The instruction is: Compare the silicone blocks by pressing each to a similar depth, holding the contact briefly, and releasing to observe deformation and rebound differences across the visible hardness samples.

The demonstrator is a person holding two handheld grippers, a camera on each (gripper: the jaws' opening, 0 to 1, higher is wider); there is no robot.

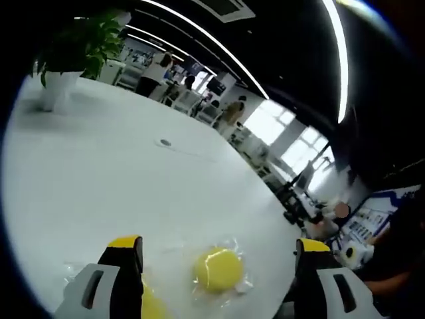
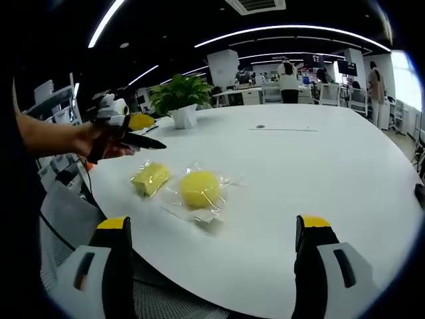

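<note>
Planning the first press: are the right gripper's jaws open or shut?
Open. In the right gripper view, the right gripper has its yellow-tipped jaws wide apart, empty, short of the round yellow silicone block.

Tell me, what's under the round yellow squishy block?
Under the round yellow silicone block lies its crinkly clear plastic wrapper, spread on the white table. The wrapper's part directly beneath the block is covered, so anything else there can't be seen.
</note>
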